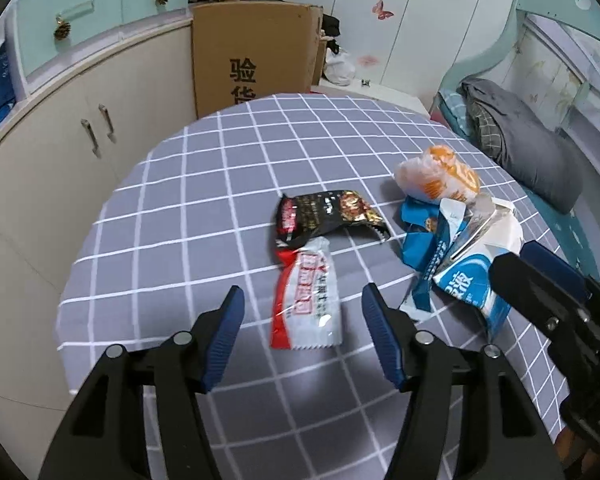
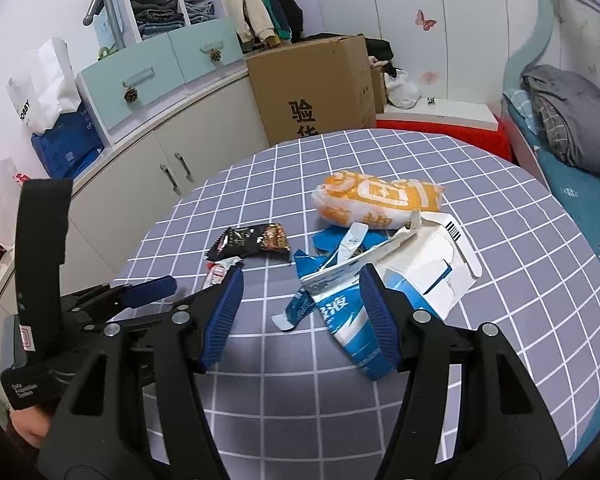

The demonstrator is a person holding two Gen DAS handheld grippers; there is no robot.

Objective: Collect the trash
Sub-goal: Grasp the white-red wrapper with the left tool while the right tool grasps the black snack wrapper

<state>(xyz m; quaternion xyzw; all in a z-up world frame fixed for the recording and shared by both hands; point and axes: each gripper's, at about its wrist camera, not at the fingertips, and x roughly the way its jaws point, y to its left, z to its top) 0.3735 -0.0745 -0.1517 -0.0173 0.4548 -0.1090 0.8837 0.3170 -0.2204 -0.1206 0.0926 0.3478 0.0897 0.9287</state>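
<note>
Trash lies on a round table with a grey checked cloth (image 1: 172, 216) (image 2: 512, 300). A red-and-white wrapper (image 1: 306, 300) lies between the tips of my open left gripper (image 1: 303, 292), whose pads stand clear of it. Just beyond it is a black snack wrapper (image 1: 324, 216) (image 2: 252, 242). To the right are an orange bag (image 1: 440, 178) (image 2: 376, 198), torn blue wrapper pieces (image 1: 418, 236) (image 2: 332, 244) and a crushed blue-and-white carton (image 1: 476, 276) (image 2: 420, 272). My right gripper (image 2: 300, 276) hangs open over the carton's near end, gripping nothing.
A tall cardboard box (image 1: 252, 56) (image 2: 312, 88) stands behind the table. Cream cabinets (image 1: 60, 160) with pale green drawers curve along the left. A bed with a grey blanket (image 1: 532, 148) (image 2: 572, 120) runs along the right. A low red and white platform (image 2: 440, 126) is behind the table.
</note>
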